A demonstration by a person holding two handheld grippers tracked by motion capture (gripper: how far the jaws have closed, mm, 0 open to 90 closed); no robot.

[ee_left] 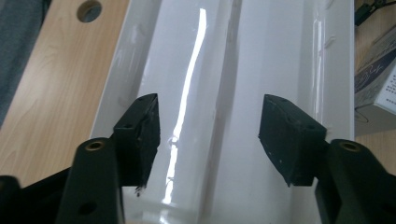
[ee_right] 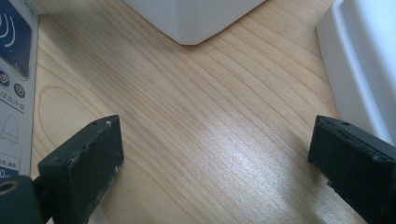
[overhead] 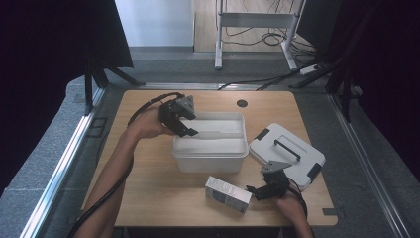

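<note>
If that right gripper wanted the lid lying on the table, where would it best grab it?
Probably by the black handle on top of the lid, coming straight down. The lid lies flat, top side up, too broad for the jaws, while the handle is a thin raised bar. The right gripper, open, sits just beside it.

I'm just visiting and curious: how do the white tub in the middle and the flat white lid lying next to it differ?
The tub is deep and open-topped with nothing visible inside it; the lid is a shallow slab. The lid carries a dark handle and dark clips at its corners; the tub looks plain white. The tub sits square to the table; the lid lies turned at an angle. The left tool hangs over the tub; the right tool rests near the lid. Both are white plastic.
</note>
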